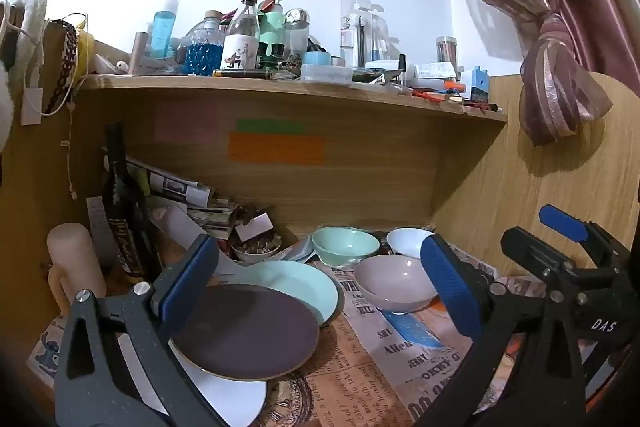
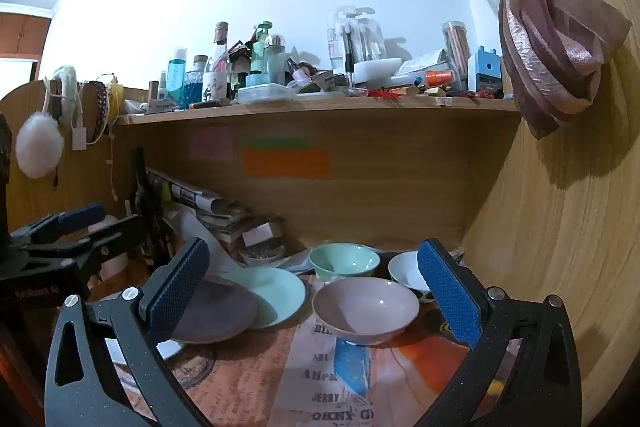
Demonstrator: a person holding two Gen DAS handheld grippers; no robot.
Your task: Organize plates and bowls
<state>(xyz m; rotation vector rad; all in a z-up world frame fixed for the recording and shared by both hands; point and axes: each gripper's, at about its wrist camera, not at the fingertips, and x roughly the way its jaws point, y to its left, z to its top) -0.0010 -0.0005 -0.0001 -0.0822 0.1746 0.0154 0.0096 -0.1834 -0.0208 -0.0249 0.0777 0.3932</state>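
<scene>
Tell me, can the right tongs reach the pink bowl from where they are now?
Probably yes. The right tongs are open, and the pink bowl sits between their fingers in the right wrist view, nothing lying over it. The white bowl and green bowl stand behind.

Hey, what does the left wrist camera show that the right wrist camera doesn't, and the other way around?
Only the left wrist view shows the cream candle and most of the white plate under the brown plate. Only the right wrist view shows the white pom-pom on the side panel. Both show the mint plate, mint bowl, pink bowl, white bowl, and both tongs open: left, right.
</scene>
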